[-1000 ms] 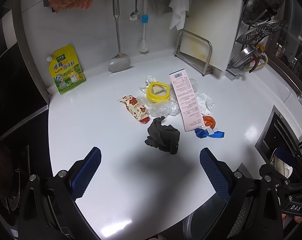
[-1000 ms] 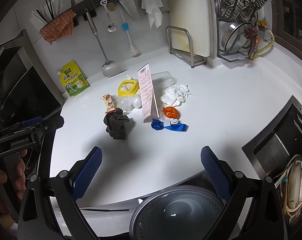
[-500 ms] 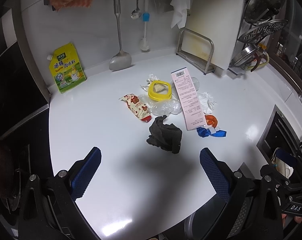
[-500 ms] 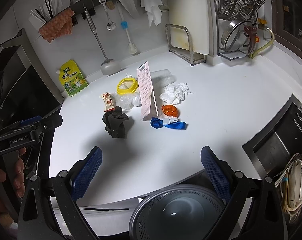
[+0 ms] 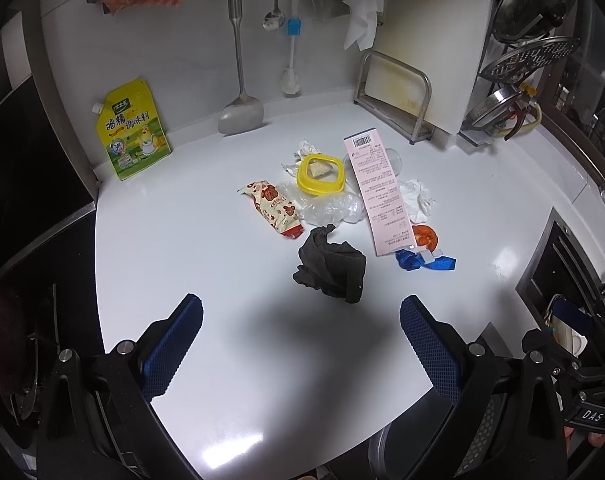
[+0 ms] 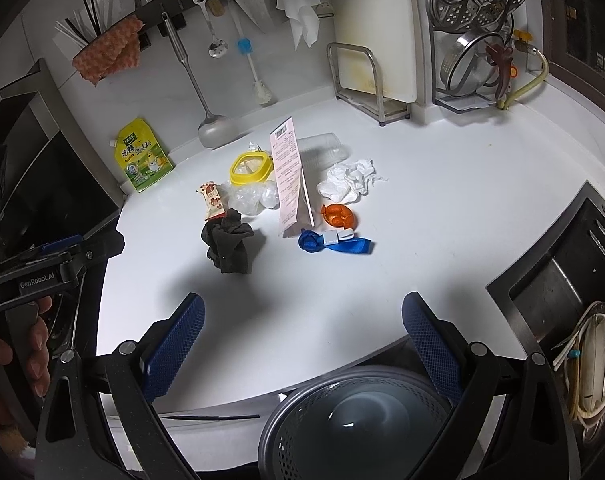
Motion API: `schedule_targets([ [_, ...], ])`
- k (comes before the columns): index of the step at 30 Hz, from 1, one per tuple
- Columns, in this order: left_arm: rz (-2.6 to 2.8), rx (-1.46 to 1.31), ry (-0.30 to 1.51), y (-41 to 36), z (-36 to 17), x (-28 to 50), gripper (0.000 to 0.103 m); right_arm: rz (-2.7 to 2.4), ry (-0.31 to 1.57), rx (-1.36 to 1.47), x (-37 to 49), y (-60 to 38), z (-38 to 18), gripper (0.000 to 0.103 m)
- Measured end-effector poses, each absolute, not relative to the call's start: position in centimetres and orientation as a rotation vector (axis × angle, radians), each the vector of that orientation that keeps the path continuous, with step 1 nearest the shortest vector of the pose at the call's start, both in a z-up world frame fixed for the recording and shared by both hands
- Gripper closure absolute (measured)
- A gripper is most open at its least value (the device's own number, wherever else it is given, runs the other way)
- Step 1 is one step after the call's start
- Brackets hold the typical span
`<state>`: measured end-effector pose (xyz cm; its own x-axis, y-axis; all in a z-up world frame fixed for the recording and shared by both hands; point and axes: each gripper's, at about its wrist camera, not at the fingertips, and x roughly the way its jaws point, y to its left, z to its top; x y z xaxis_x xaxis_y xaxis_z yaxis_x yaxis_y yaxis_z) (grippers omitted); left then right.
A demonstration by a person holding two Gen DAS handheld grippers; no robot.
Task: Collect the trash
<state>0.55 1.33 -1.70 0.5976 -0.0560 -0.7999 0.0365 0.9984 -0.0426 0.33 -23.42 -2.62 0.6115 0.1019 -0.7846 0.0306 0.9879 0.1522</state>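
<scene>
A heap of trash lies mid-counter: a crumpled dark cloth (image 5: 329, 270) (image 6: 227, 246), a snack wrapper (image 5: 272, 208) (image 6: 211, 199), a yellow ring lid (image 5: 320, 174) (image 6: 250, 167), clear plastic (image 5: 330, 208), a pink box (image 5: 376, 196) (image 6: 290, 184), white tissue (image 5: 416, 200) (image 6: 350, 180), an orange scrap (image 5: 425, 235) (image 6: 338, 215) and a blue strap (image 5: 424, 262) (image 6: 334, 242). My left gripper (image 5: 301, 322) is open and empty, just short of the cloth. My right gripper (image 6: 302, 320) is open and empty over the counter's front edge, above a grey mesh bin (image 6: 354, 420).
A yellow seasoning pouch (image 5: 132, 130) leans on the back wall. A ladle (image 5: 240, 80), spoon and brush hang above. A cutting board rack (image 5: 398, 96) and steamer rack (image 6: 478, 40) stand at the back right. A sink (image 6: 562, 292) with dishes is at the right.
Both grippers have drifted slightly; the trash heap sits a little lower in the left wrist view and a little higher and further left in the right wrist view. Nothing was grasped.
</scene>
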Motion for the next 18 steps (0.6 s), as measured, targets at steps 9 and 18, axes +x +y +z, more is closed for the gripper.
schedule_targets([
  [9,-0.058,-0.014,0.947,0.9,-2.3,1.3,0.006,0.030,0.922,0.173,0.7,-24.0,-3.2,0.009],
  [18,-0.062,-0.006,0.982,0.5,-3.4,2.5,0.006,0.019,0.944,0.191,1.5,-24.5,-4.4,0.009],
])
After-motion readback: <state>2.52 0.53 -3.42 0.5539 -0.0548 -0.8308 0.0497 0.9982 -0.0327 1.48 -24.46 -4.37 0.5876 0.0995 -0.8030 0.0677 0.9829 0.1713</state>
